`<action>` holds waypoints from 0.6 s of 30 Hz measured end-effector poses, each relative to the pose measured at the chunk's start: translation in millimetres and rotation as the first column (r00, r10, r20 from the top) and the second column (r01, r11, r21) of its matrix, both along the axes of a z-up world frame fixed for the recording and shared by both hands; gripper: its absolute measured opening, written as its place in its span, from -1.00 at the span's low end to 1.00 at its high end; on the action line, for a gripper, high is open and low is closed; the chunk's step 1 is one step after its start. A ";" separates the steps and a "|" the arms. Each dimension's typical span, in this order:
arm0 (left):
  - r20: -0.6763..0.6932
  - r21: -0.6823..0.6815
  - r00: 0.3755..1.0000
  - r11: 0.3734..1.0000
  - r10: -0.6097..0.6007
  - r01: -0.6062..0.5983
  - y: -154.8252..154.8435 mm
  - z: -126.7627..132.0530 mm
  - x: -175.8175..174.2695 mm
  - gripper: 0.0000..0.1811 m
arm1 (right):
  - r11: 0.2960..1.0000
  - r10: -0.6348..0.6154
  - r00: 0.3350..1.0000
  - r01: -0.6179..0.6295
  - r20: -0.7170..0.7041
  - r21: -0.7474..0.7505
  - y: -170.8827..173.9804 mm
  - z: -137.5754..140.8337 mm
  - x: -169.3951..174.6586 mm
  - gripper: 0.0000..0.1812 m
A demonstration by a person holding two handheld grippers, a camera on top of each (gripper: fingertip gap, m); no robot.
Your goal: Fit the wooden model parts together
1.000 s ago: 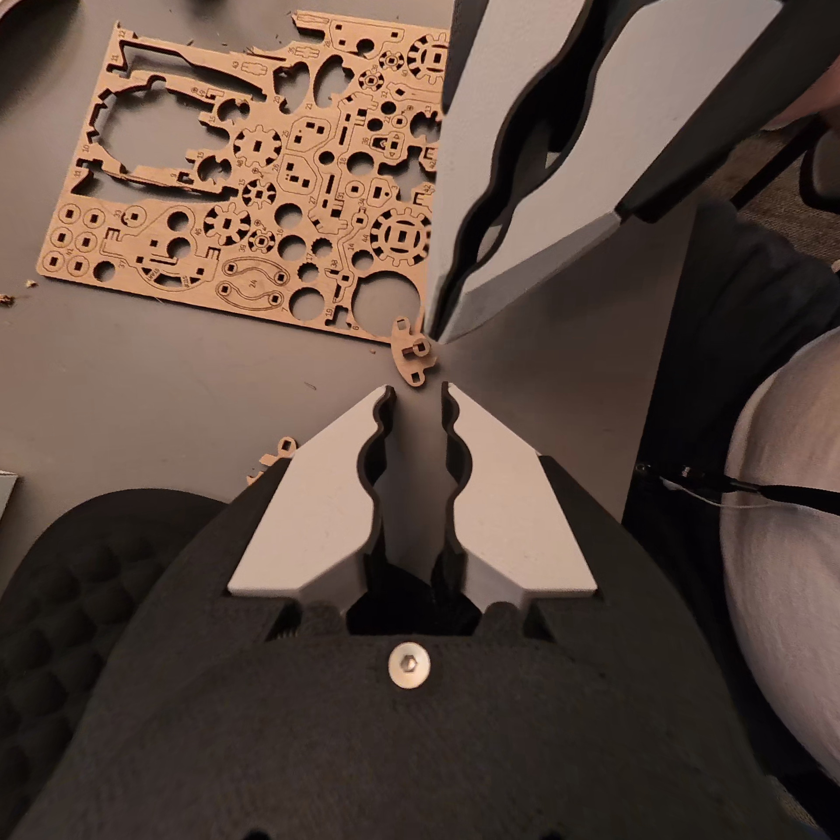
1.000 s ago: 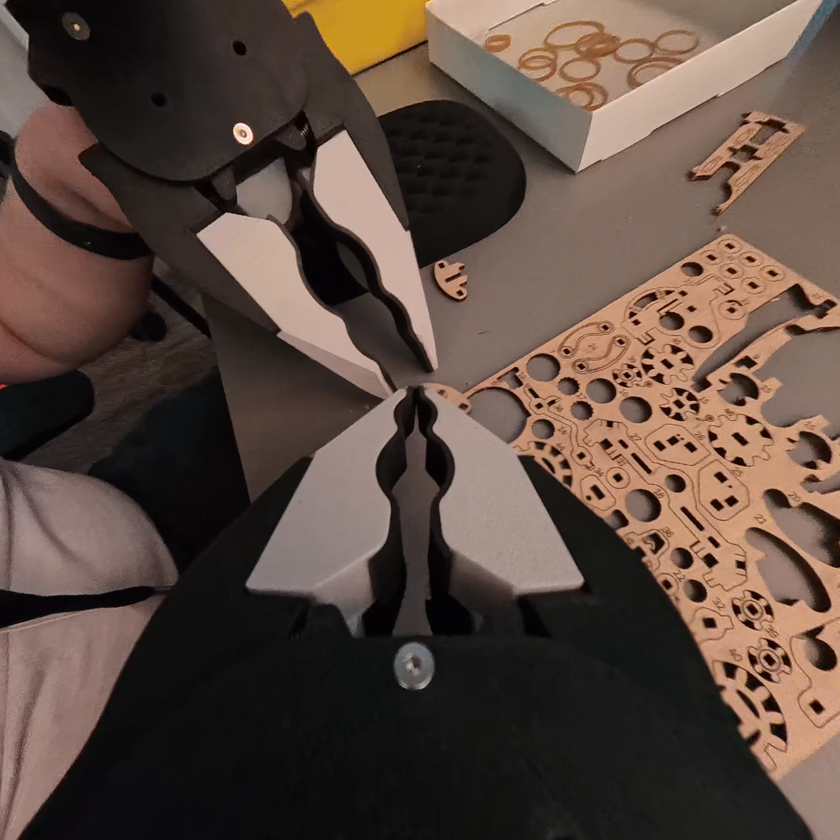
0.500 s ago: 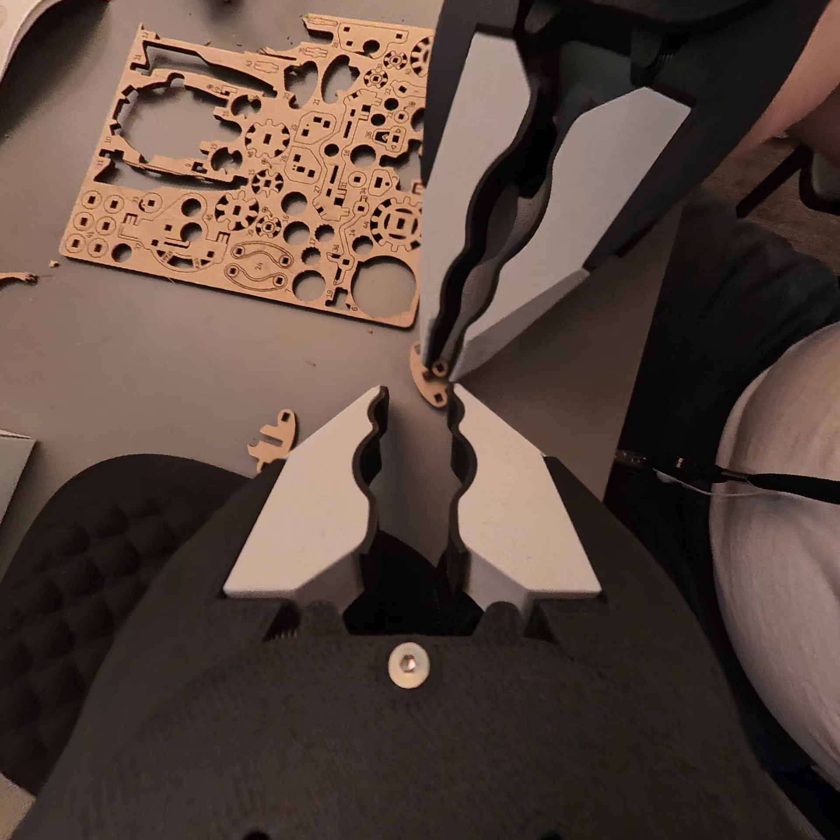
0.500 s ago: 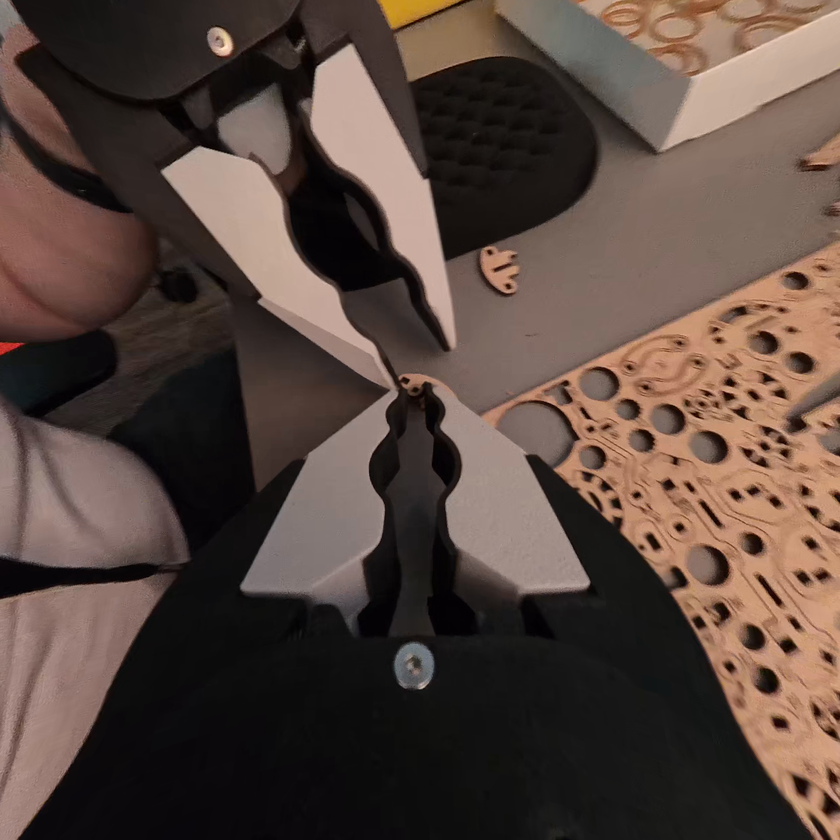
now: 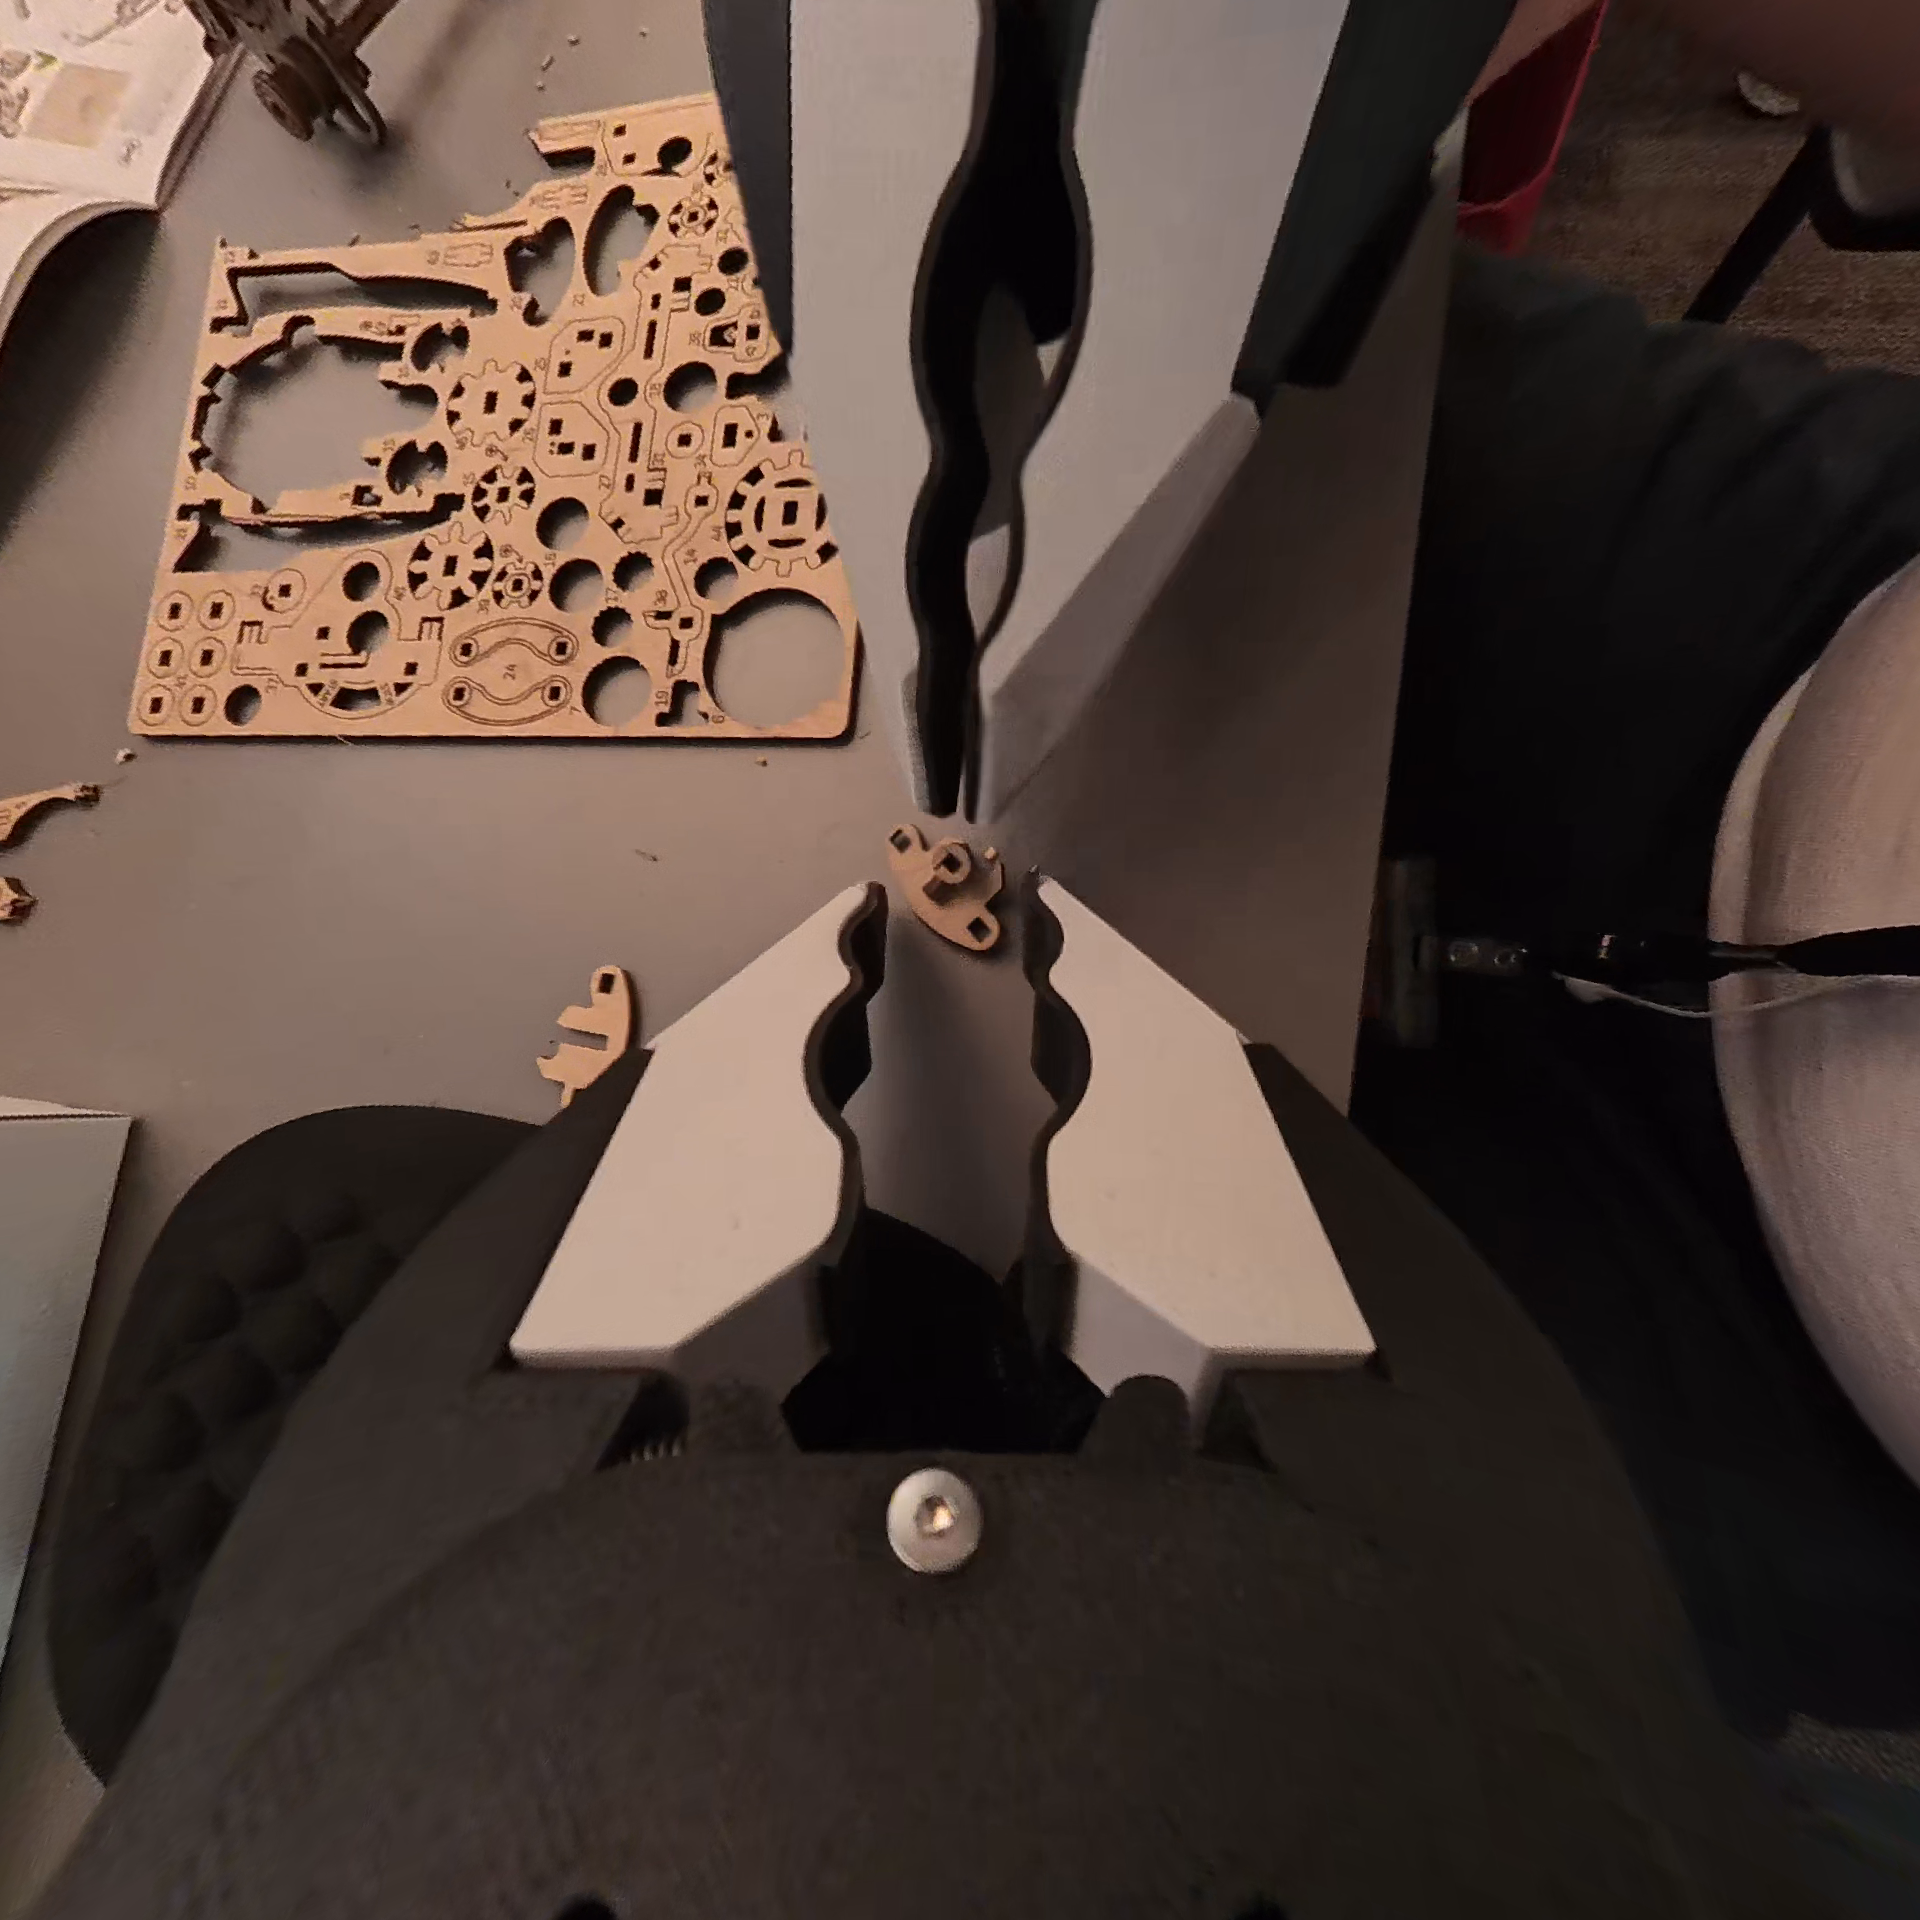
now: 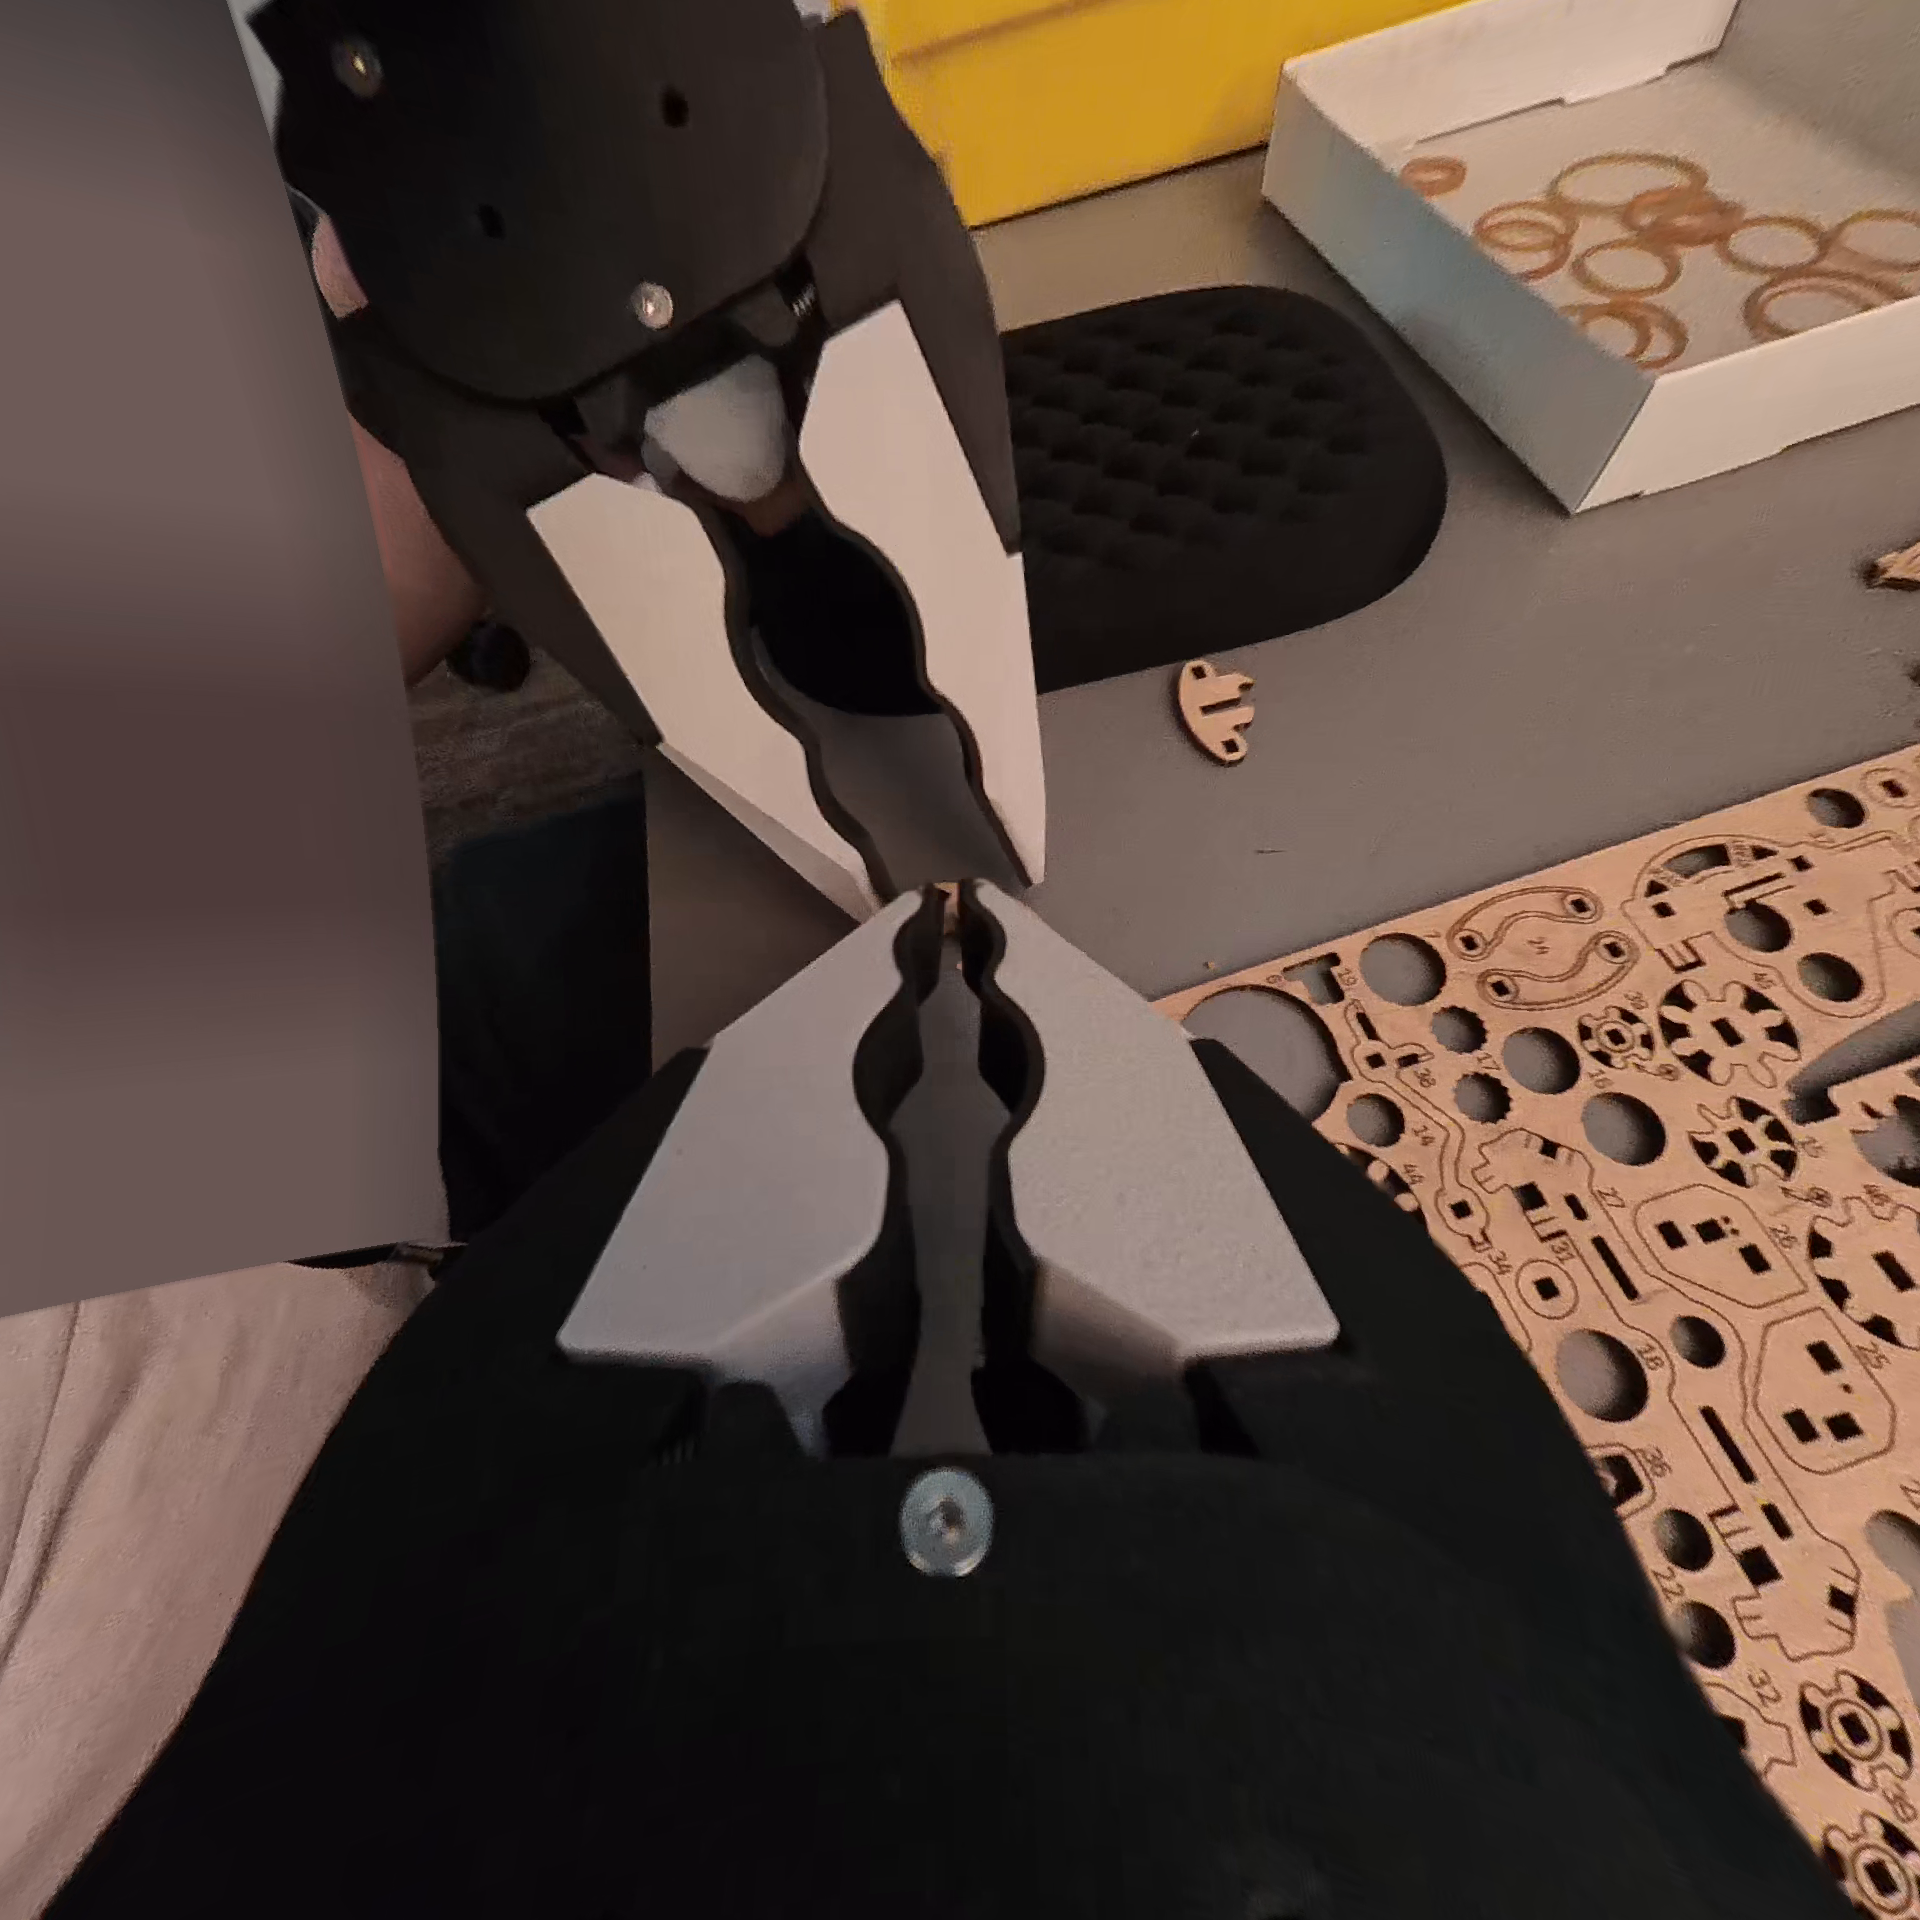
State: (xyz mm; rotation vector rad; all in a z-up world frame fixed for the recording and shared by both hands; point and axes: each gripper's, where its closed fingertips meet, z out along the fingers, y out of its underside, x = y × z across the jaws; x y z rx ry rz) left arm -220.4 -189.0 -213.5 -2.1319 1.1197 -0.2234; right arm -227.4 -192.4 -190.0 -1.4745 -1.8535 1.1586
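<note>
Right gripper [image 6: 948, 902]: we see its jaws nearly shut, pinching the small wooden part [image 5: 948, 885] at the very tips.
Left gripper [image 5: 954, 904]: we see its jaws parted, one to each side of the same part; we judge it has no hold yet.
Wooden part: a flat, lobed piece with a square hole, held between the two sets of tips above the grey table [image 5: 416, 935].
Done so far: we note many empty cut-outs in the parts sheet [image 5: 499, 488] and a partly built model [image 5: 301, 62] at the far edge.
Left to do: a matching loose piece [image 5: 592, 1023] lies beside the left gripper, apart from the held part; we judge this joint not yet made.
</note>
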 end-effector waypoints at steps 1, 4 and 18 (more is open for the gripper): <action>-0.007 0.004 1.000 1.000 0.001 -0.001 0.2 -0.7 -0.5 -0.73 | 1.000 -0.008 1.000 0.008 0.003 0.012 1.8 -0.6 0.2 -0.99; -0.011 0.007 1.000 1.000 0.005 -0.005 1.1 -0.9 -1.0 -0.74 | 0.999 -0.017 1.000 0.017 0.016 0.035 5.8 -3.2 0.4 -1.00; -0.051 0.023 0.997 0.998 0.053 -0.052 5.0 0.0 -12.7 -0.87 | 0.997 -0.020 0.997 0.014 0.077 0.076 12.8 -19.1 -5.4 -1.00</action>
